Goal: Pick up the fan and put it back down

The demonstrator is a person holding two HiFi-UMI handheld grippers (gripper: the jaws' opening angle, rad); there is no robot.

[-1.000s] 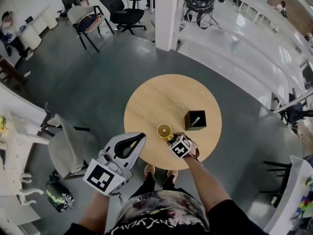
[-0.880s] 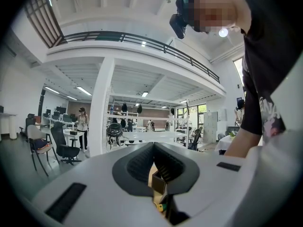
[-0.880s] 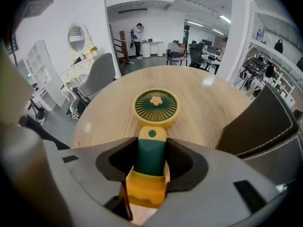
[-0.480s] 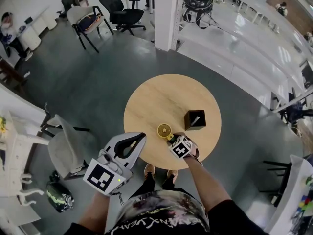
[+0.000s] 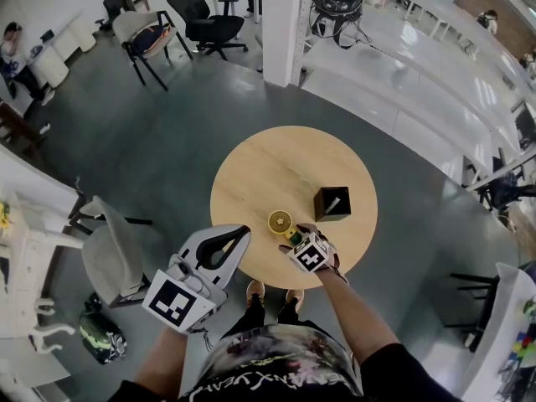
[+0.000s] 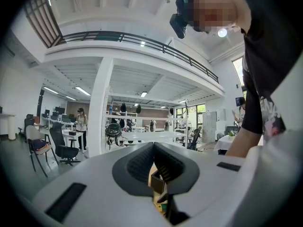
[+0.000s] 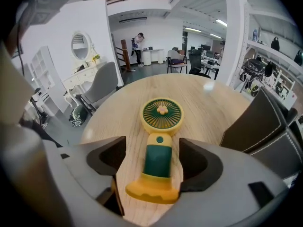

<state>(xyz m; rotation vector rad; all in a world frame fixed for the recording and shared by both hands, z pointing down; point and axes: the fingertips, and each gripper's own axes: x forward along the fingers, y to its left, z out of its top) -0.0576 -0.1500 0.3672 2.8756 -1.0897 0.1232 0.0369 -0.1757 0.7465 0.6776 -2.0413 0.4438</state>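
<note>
A small yellow and green hand fan (image 7: 159, 160) lies flat on the round wooden table (image 5: 268, 166), its round head (image 5: 280, 222) pointing away from me. My right gripper (image 7: 152, 155) straddles its green handle. Its jaws have just been opening, and a gap shows on each side of the handle, so the pads do not press it. In the head view the right gripper (image 5: 290, 235) is at the table's near edge. My left gripper (image 5: 241, 232) hovers off the table's left rim with its jaw tips together (image 6: 152, 144) and nothing between them.
A black open-topped box (image 5: 332, 203) stands on the table just right of the fan and close to my right gripper (image 7: 265, 126). A grey chair (image 5: 113, 254) is on the floor at left. Office chairs, a white pillar and shelving stand further off.
The right gripper's jaws look a little wider apart round the fan's handle. The fan still lies in the same spot, and the left gripper has not moved.
</note>
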